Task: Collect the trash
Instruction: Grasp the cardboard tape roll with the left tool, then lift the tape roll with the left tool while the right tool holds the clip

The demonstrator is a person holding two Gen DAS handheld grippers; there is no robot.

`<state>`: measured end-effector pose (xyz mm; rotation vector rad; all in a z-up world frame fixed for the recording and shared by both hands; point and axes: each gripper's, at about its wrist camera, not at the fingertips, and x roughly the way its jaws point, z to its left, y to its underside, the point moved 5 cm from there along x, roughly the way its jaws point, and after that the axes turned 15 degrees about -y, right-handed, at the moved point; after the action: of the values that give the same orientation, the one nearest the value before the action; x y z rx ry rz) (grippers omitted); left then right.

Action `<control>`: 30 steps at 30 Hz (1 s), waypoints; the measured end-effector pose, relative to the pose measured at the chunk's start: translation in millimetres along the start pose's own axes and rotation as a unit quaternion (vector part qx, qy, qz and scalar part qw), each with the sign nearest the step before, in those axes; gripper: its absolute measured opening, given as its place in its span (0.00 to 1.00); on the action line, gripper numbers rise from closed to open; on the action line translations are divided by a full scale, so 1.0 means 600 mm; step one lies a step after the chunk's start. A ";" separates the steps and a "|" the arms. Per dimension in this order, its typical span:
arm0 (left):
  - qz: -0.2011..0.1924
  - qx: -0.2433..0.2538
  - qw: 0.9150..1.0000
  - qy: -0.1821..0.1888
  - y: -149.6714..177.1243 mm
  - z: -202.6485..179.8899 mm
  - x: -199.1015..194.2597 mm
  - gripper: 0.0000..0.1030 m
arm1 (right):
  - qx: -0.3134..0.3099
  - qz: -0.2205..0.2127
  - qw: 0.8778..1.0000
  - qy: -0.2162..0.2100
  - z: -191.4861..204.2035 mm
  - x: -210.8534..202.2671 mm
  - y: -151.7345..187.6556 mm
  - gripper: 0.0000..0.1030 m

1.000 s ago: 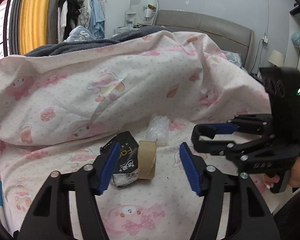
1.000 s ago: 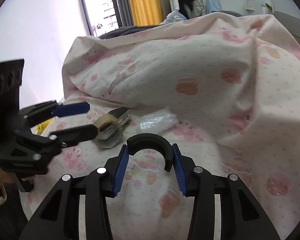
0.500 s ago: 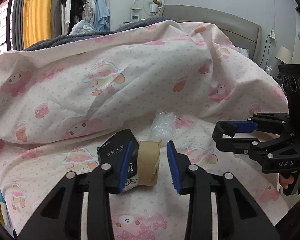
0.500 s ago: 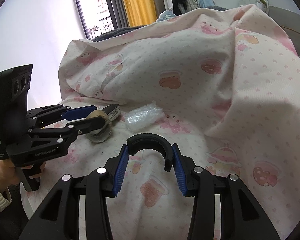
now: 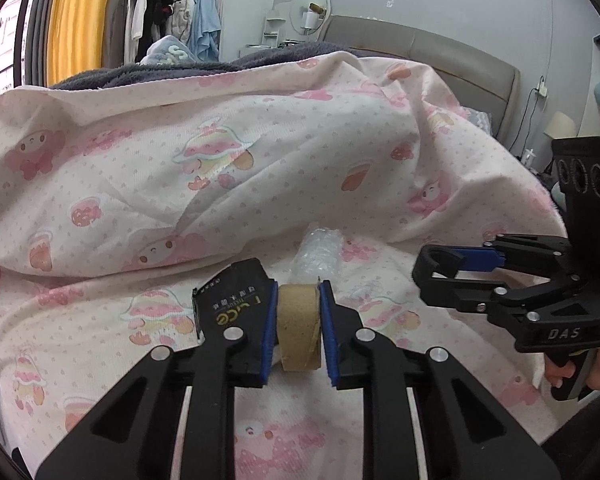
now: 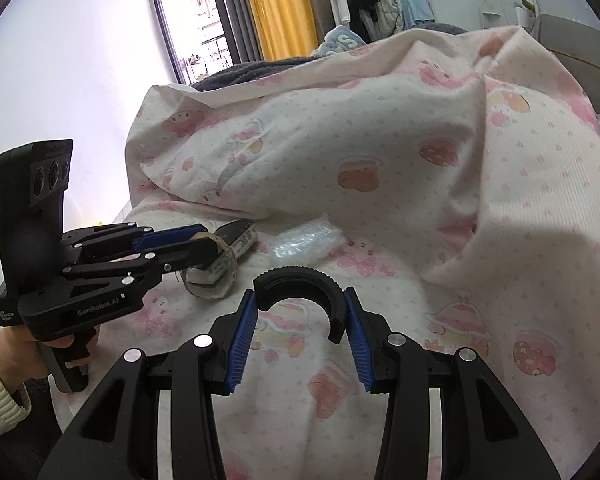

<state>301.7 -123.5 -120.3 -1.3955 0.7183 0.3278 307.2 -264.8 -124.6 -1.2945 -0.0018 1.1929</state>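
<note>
On the bed, the left gripper (image 5: 298,334) has its blue pads (image 5: 269,334) pressed against both flat sides of a brown cardboard tape roll (image 5: 299,330), so the fingers are nearly closed with the roll pinched between them. In the right wrist view the same gripper (image 6: 198,246) comes in from nine o'clock, its tips over the roll (image 6: 216,268), which stands on edge on the quilt (image 6: 380,184); whether the roll has left the fabric I cannot tell.

Just beside the roll, at its ten o'clock in the left view, lies a black tissue packet (image 5: 234,298), touching the left finger. In the right view the packet (image 6: 236,240) sits right behind the roll. Beyond the roll at twelve o'clock is a crumpled clear plastic wrap (image 5: 318,254); from the right camera it (image 6: 306,244) lies at two o'clock of the roll, near but apart.

The right gripper (image 6: 300,326) holds a black half-ring clip (image 6: 300,286) between its pads, fingers partly open to the width of the clip and closed on it. From the left camera that gripper (image 5: 456,270) hovers at three o'clock, well apart from the roll, the clip (image 5: 434,264) at its tip.

The pink cartoon-print quilt (image 5: 260,168) bulges high behind everything. A yellow curtain (image 6: 278,8) hangs at twelve o'clock in the right view, with clothes (image 5: 168,16) hanging beside it.
</note>
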 end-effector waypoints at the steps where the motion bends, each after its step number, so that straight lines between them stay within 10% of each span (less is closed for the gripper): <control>1: 0.000 -0.001 1.000 0.003 0.001 0.000 -0.004 0.22 | -0.001 0.000 1.000 0.000 0.003 0.000 -0.001 0.43; 30: -0.001 -0.026 0.999 -0.021 0.043 0.128 -0.139 0.22 | -0.019 0.002 1.000 -0.015 0.171 0.055 -0.069 0.43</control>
<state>243.6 -28.3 -86.9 -1.4350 0.6779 0.3759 288.8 -160.7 -77.7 -1.3098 -0.0443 1.2203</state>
